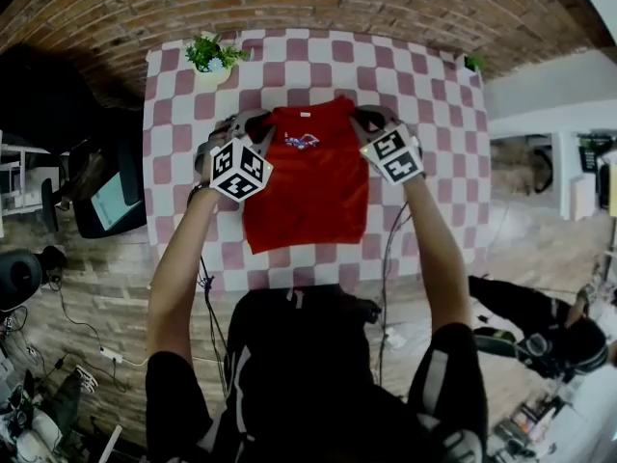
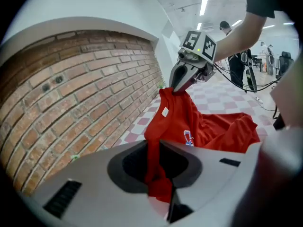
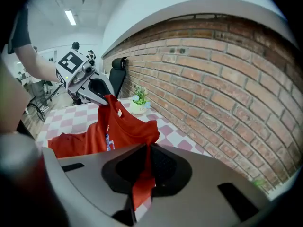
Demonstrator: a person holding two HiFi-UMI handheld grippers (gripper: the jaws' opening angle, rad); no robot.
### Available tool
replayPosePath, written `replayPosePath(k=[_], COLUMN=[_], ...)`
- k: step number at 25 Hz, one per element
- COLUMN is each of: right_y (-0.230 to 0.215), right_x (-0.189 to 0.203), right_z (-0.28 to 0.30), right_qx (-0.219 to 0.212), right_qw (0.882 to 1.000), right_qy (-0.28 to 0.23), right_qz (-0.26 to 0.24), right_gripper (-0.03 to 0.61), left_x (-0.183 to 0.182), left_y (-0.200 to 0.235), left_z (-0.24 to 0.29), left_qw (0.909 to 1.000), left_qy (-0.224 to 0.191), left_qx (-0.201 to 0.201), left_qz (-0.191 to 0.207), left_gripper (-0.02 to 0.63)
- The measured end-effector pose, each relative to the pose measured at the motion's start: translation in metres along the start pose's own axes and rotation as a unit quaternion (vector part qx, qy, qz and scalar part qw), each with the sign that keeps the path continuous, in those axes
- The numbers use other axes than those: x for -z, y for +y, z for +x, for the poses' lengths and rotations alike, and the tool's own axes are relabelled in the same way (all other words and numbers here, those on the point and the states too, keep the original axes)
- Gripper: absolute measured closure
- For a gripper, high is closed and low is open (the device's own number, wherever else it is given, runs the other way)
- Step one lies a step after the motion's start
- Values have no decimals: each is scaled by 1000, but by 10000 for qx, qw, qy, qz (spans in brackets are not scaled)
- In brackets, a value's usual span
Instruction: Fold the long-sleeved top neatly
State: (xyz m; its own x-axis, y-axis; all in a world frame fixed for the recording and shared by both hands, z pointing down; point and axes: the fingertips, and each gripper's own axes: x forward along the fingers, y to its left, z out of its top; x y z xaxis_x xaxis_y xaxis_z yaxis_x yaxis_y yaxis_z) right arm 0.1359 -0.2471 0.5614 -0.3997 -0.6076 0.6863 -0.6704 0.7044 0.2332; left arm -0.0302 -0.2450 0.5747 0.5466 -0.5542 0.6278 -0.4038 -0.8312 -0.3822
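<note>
We see the long-sleeved top (image 1: 307,191), a thin, soft red knit with a matte surface, near the middle of the worktop (image 1: 434,95), whose covering is a flat check of pink and white squares. The left gripper (image 1: 253,122) is closed on a bunched fold of the red fabric at the top's 10 o'clock corner. In the left gripper view the cloth runs down between its grey, smooth moulded jaws with no gap beside it. The right gripper (image 1: 363,117) is clamped the same way on the 2 o'clock corner, a narrow strip of the cloth squeezed between its jaws. Held up by these two shoulder points, the top hangs in loose vertical creases. Its lower part lies slack and rumpled on the worktop. In the head view its long axis runs from 12 o'clock to 6 o'clock, with the neck edge toward 12 and the straight hem toward 6. A small blue and white print (image 1: 302,141) sits high on the chest, and a white label (image 2: 164,111) shows inside the neck. A leafy potted plant (image 1: 214,58) stands at the worktop's 11 o'clock corner, well apart from the top. Beyond the far edge is a rough brick wall (image 2: 71,103).
</note>
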Motion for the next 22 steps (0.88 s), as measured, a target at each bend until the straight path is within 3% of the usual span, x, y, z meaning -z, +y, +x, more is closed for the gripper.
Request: replayPosePath(k=[5, 12, 22], right_y=[35, 94, 174], right_x=[-1, 41, 101], right_z=[-48, -94, -120], right_qx=[250, 476, 294], right_qw=[9991, 9973, 9989], right_qy=[-324, -551, -367], right_qz=[-58, 32, 15], right_gripper=[551, 551, 551], left_x=[-15, -15, 20], left_y=[-28, -94, -181], left_z=[-48, -92, -116], left_qw=[9988, 9977, 9987], left_qy=[-300, -488, -347], left_qx=[-308, -388, -329], left_qz=[230, 252, 175], left_gripper=[552, 552, 552])
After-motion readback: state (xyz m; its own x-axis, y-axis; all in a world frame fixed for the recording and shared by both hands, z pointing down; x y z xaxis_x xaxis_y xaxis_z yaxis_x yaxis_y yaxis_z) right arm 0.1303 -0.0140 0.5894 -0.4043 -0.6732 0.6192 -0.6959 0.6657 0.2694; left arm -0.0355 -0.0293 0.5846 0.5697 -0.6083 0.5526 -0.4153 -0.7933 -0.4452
